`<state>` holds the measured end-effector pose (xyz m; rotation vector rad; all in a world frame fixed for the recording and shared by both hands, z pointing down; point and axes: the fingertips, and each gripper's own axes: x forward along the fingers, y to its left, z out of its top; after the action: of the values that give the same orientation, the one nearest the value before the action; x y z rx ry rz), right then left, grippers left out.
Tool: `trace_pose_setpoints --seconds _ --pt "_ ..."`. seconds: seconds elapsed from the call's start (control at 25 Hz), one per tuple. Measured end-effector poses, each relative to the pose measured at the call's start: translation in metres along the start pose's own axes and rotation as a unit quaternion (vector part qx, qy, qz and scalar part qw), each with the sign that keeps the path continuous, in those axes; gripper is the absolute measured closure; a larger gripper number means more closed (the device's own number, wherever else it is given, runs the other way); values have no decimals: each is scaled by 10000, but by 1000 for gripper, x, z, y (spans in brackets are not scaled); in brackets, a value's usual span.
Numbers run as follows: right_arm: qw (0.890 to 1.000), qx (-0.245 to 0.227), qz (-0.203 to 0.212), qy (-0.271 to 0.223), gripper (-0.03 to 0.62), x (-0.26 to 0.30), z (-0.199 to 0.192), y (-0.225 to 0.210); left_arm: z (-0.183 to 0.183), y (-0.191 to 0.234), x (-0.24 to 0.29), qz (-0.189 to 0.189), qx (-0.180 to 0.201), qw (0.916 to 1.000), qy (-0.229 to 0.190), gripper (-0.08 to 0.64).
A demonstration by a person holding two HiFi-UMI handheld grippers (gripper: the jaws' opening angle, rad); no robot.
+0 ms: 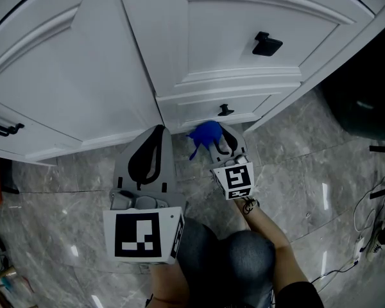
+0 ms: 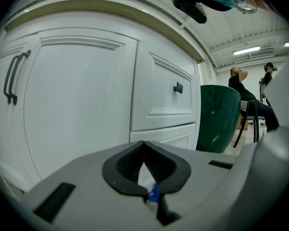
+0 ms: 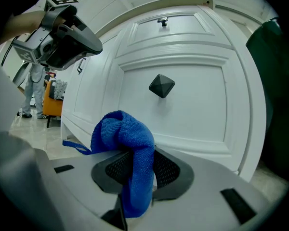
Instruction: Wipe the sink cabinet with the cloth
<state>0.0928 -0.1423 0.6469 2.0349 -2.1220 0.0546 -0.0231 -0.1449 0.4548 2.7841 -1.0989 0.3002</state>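
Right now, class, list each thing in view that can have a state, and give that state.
left hand-held gripper: shut, nothing gripped
right hand-held gripper: shut on the blue cloth
blue cloth: bunched, draped over the jaws
cabinet door: closed
upper drawer: closed
lower drawer: closed

Blue cloth (image 3: 126,139), white cabinet (image 1: 224,37) (black knobs (image 1: 267,44)) — grey veined floor (image 1: 308,181)

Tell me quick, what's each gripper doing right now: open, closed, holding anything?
Left gripper: closed, nothing between its jaws.
Right gripper: closed on the blue cloth.
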Motion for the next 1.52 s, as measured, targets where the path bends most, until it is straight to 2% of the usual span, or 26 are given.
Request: trace_pose_setpoints --seconds 0.8,1.12,1.52 --pt "9996 -163 -219 79 479 -7 -7 -22 -4 -7 10 -50 34 10000 67 560" --pt "9975 81 -665 205 477 -17 -19 -53 -6 -11 14 -83 72 9999 115 560" --pt "9949 11 -959 298 479 -25 -27 -74 -7 -13 15 -72 117 9998 129 560"
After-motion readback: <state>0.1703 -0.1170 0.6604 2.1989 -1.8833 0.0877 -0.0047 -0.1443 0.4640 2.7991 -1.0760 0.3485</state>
